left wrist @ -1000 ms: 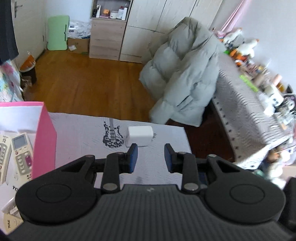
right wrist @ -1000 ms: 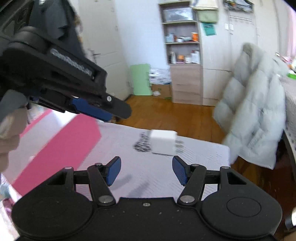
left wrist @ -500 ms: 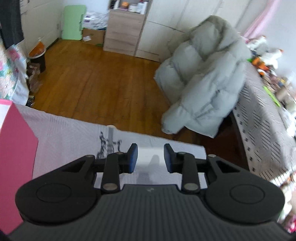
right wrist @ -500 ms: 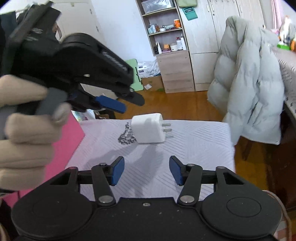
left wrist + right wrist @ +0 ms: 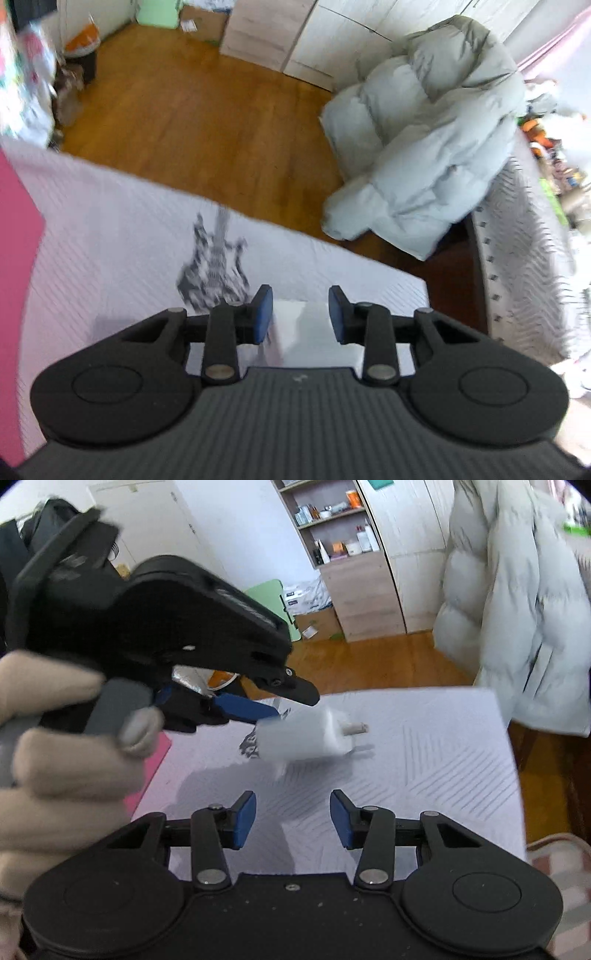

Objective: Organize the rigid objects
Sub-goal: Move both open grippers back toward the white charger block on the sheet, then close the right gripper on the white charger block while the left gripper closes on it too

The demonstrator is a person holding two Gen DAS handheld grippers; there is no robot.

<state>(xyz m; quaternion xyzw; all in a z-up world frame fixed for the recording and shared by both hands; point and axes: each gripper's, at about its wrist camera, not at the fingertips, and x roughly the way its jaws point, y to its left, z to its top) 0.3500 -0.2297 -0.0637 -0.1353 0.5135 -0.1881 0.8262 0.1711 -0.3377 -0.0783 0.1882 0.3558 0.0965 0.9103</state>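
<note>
The left gripper (image 5: pixel 301 308) points steeply down at the table; the white plug adapter (image 5: pixel 317 332) lies between its blue pads (image 5: pixel 263 312), yet a sliver of gap shows on either side, so the jaws stand released around the block rather than clenched on it. From the right wrist view the same left gripper (image 5: pixel 258 710) comes in from the left, borne by a gloved hand (image 5: pixel 62 746); its blue tip meets the near-left edge of the adapter (image 5: pixel 303 736), whose two metal prongs (image 5: pixel 354 729) point away to the right; whether the adapter rests flat or is tipped cannot be told through the blur. The right gripper (image 5: pixel 291 814) hangs just short of the adapter, on the near side of it; its jaws are closing with nothing between them but bare cloth. The pale striped tablecloth (image 5: pixel 424 760) carries a black guitar print (image 5: pixel 214 262) just ahead and to the left of the left gripper's tips; a pink box wall (image 5: pixel 14 295) stands farther left. Beyond the table edge, ahead and right of the left gripper, a grey puffer jacket (image 5: pixel 432 136) is draped over furniture above the wooden floor (image 5: pixel 192 122).
</note>
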